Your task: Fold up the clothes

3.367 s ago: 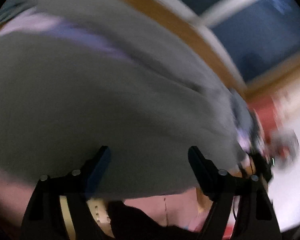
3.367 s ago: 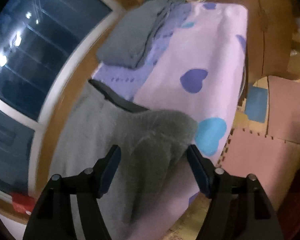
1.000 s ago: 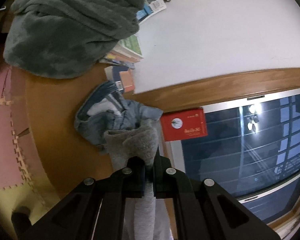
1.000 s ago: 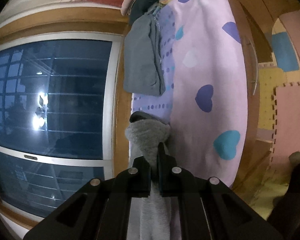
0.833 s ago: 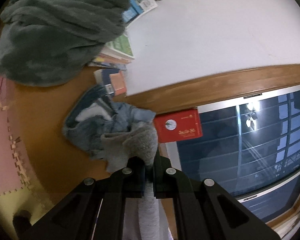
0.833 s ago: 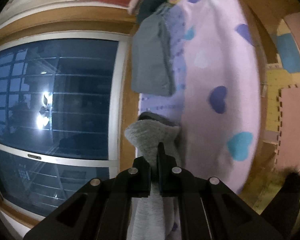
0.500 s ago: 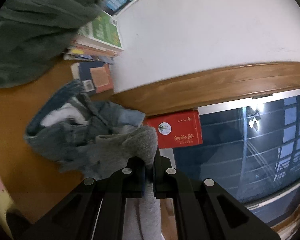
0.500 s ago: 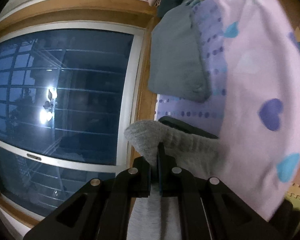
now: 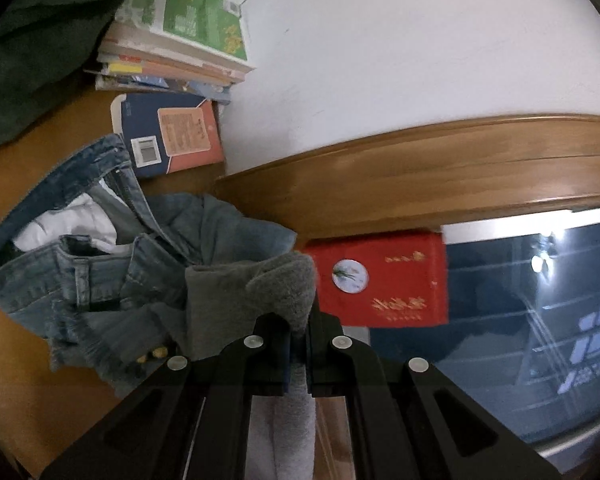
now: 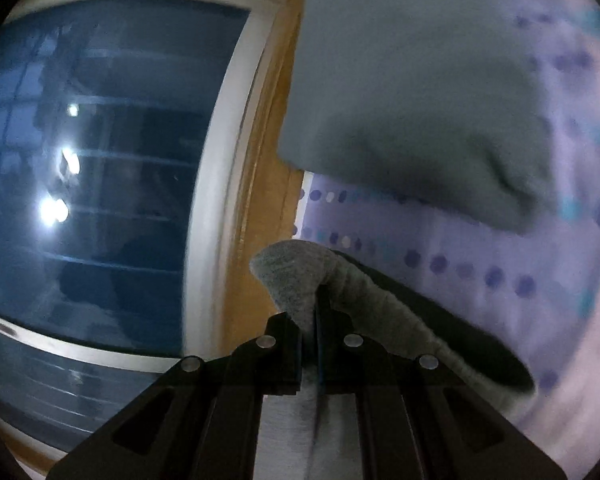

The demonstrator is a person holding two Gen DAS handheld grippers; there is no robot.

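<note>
Grey fleece garment (image 9: 288, 284): soft, light, limp, likely sags between holds; pinched at two edge points by left hand-held gripper (image 9: 298, 344) and right hand-held gripper (image 10: 314, 344), held above the heart-print bed (image 10: 480, 264); best gripped at corners.

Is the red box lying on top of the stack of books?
No, the red box stands against the window frame, apart from the stack of books.

A stack of books (image 9: 172, 36) leans by the white wall (image 9: 420, 48), a red box (image 9: 380, 280) stands against the dark window (image 9: 540, 320) — and a heart-dotted lilac sheet (image 10: 480, 264) covers the bed.
</note>
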